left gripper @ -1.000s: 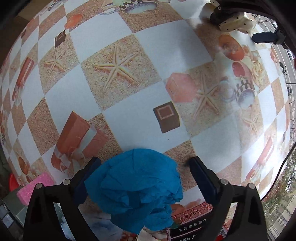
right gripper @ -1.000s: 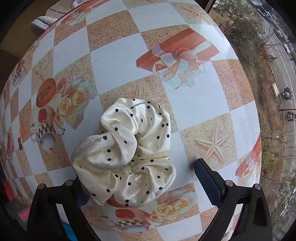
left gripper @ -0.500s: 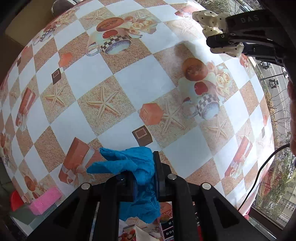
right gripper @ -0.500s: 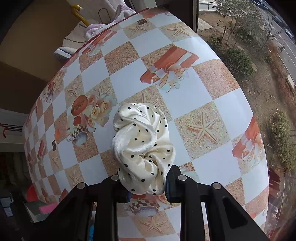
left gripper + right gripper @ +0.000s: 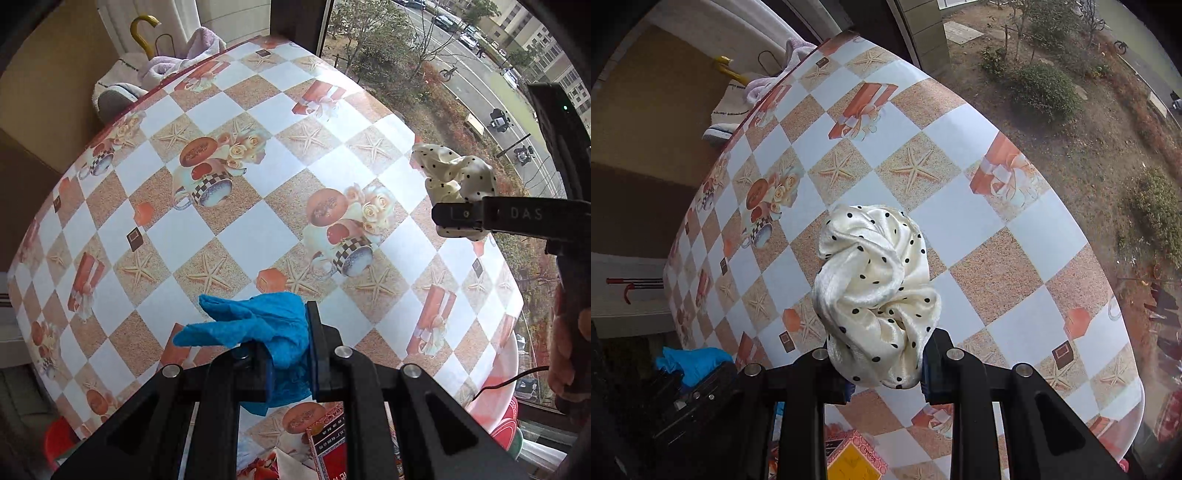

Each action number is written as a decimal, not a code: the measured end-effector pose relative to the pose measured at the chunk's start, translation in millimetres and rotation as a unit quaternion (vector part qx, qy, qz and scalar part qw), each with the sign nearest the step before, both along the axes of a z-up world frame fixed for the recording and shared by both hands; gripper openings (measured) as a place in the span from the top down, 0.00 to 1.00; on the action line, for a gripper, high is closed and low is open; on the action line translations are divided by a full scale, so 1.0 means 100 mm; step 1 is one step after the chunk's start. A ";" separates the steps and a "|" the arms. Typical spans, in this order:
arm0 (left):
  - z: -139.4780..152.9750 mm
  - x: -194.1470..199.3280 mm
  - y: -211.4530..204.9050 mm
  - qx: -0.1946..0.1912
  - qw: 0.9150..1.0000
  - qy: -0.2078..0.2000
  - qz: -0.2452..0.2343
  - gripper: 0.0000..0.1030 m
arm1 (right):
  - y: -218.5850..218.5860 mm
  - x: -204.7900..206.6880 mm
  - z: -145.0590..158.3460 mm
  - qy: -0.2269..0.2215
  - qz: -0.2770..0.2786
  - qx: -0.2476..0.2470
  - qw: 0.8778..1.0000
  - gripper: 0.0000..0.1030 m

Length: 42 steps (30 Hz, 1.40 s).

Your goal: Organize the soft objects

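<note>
My left gripper [image 5: 289, 345] is shut on a crumpled blue cloth [image 5: 255, 325] and holds it above the near part of the checkered table [image 5: 258, 236]. My right gripper [image 5: 884, 360] is shut on a cream scrunchie with black dots [image 5: 875, 291], held above the table [image 5: 997, 266]. In the left wrist view the right gripper [image 5: 439, 218] shows at the right with the scrunchie [image 5: 454, 177] in it. In the right wrist view the blue cloth [image 5: 690, 363] shows at the lower left.
A printed red box [image 5: 328, 443] lies at the near table edge; it also shows in the right wrist view [image 5: 853, 458]. Towels and a yellow hook [image 5: 147, 62] sit beyond the far edge. A window with a street lies at the right.
Both grippers were open around their objects on the table; they closed on them and lifted them well above the table.
</note>
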<state>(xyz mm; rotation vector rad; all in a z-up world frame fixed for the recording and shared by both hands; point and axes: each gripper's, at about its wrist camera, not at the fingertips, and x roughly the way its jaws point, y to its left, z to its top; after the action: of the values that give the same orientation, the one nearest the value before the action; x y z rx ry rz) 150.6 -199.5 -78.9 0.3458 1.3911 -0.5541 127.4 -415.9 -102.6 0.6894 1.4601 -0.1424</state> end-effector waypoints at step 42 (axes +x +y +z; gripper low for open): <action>0.98 -2.72 0.20 -0.073 0.957 -0.030 -0.280 0.86 | 0.90 -2.53 0.76 0.065 -0.018 -0.051 0.996 0.74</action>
<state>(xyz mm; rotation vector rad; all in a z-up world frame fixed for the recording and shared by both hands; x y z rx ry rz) -121.1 -179.9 19.4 0.6387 1.1771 -1.0975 -125.3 -325.5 -26.8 0.6329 1.5531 -0.2924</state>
